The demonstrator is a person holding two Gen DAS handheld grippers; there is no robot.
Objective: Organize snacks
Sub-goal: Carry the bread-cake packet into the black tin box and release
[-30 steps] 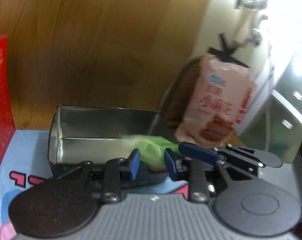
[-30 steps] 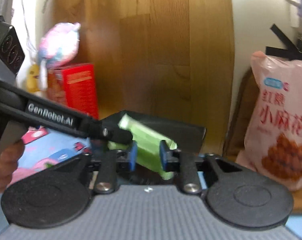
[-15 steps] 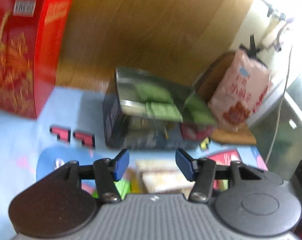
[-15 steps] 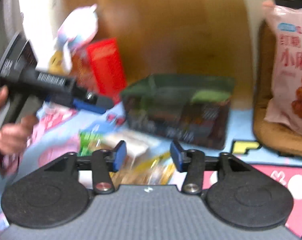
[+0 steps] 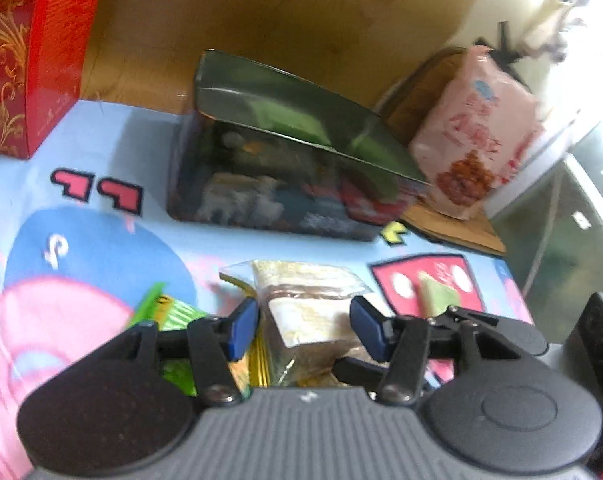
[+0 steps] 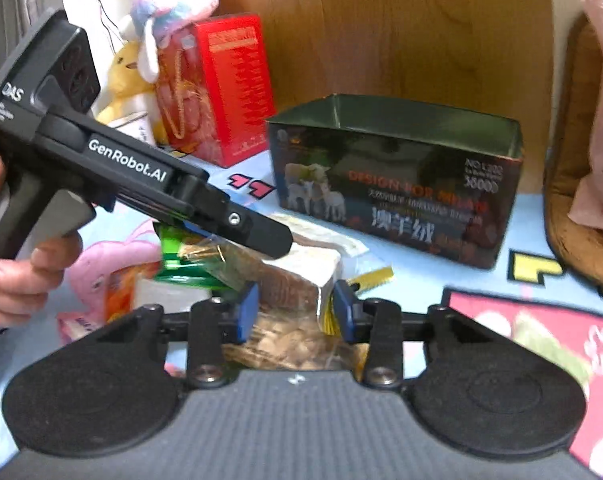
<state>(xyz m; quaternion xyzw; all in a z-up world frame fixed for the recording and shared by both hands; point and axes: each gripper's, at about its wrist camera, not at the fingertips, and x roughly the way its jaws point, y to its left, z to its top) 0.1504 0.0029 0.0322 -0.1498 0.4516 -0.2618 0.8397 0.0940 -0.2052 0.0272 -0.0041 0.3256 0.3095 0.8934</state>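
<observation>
A dark open box (image 5: 285, 184) stands on the blue cartoon mat, with green packets (image 5: 285, 114) inside; it also shows in the right wrist view (image 6: 393, 184). A pile of snack packets lies in front of it. My left gripper (image 5: 305, 326) is open, its fingers either side of a clear-wrapped pale snack (image 5: 309, 300). My right gripper (image 6: 295, 312) is open around a clear-wrapped brown snack (image 6: 297, 280) in the same pile. A green packet (image 6: 177, 256) lies under the left gripper's body (image 6: 141, 188) in the right wrist view.
A red carton (image 5: 25, 56) stands at the back left, also in the right wrist view (image 6: 225, 88) with plush toys (image 6: 161, 12) beside it. A pink snack bag (image 5: 473, 128) leans on a brown cushion at the right. A wooden panel rises behind the box.
Both grippers let go of the green packets in the box, opened, drew back and came down over the snack pile in front of the box.
</observation>
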